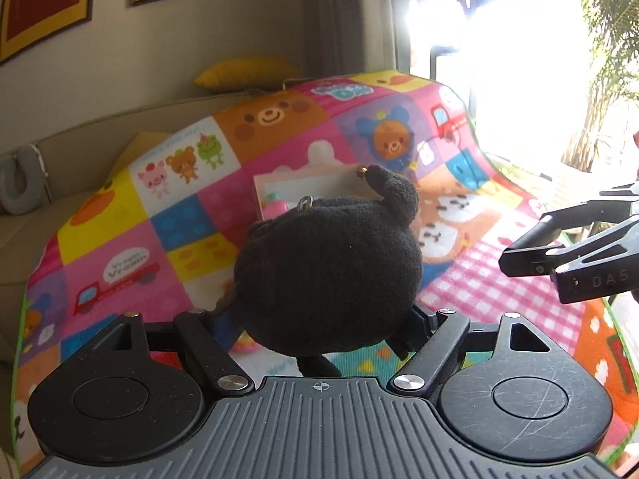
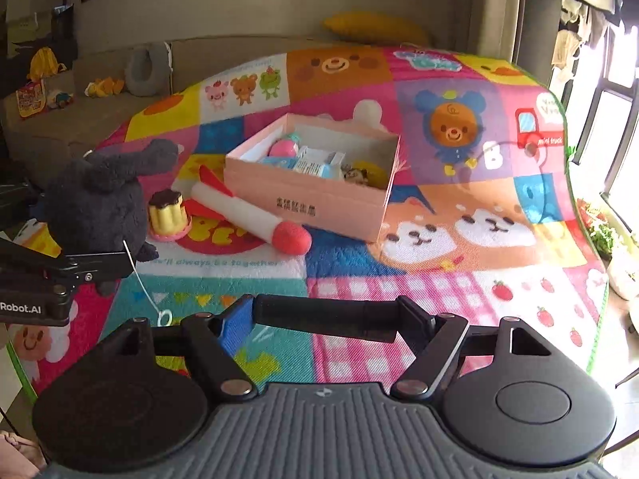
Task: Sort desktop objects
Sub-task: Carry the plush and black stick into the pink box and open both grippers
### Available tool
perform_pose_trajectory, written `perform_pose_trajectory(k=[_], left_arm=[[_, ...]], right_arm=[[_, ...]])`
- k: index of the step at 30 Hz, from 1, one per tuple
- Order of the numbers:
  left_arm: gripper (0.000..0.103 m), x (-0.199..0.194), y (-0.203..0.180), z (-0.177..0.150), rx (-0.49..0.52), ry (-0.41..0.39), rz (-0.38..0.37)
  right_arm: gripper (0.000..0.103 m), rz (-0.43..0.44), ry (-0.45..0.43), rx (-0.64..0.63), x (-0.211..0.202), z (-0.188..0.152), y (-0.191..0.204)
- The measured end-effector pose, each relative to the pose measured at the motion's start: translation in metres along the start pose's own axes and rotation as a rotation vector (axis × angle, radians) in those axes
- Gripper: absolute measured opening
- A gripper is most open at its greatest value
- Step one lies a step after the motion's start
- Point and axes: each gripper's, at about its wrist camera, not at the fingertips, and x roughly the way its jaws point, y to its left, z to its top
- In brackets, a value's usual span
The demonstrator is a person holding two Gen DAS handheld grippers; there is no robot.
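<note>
Now left fingers (image 1: 327, 319) clamp black plush (image 1: 327, 275); right fingers (image 2: 325, 319) grip black cylinder (image 2: 325, 317), likely marker.

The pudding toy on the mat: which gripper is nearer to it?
Left. The left gripper, holding the black plush, is just beside the pudding toy. The right gripper, clamped on a black cylinder, stays further back.
</note>
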Motion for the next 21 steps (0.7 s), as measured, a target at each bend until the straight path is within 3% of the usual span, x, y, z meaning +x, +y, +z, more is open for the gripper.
perform_pose_trajectory(k=[7,9,10,12,16,21], left_arm=[[0.083,0.077,0.014,0.096,-0.080,-0.108,-0.080],[0.087,0.109,0.015,0.118,-0.110,-0.132,-0.111],[0.096,0.124,0.015,0.126,-0.123,-0.135,-0.127],[0.098,0.151,0.015,0.135,-0.116,-0.119,-0.133],[0.101,0.155,0.022,0.110,-0.095,-0.082,-0.070],[0.102,0.116,0.032,0.038,-0.044,-0.051,-0.015]], right_arm=[[0.076,-0.071,-0.231,0.030,-0.033,0.090,-0.047],[0.076,-0.118,-0.276,0.010,-0.029,0.110,-0.055],[0.076,-0.137,-0.292,0.001,-0.025,0.118,-0.058],[0.076,-0.163,-0.302,-0.003,-0.012,0.132,-0.064],[0.076,-0.168,-0.252,0.035,0.022,0.147,-0.077],[0.076,-0.120,-0.167,0.058,0.072,0.163,-0.078]])
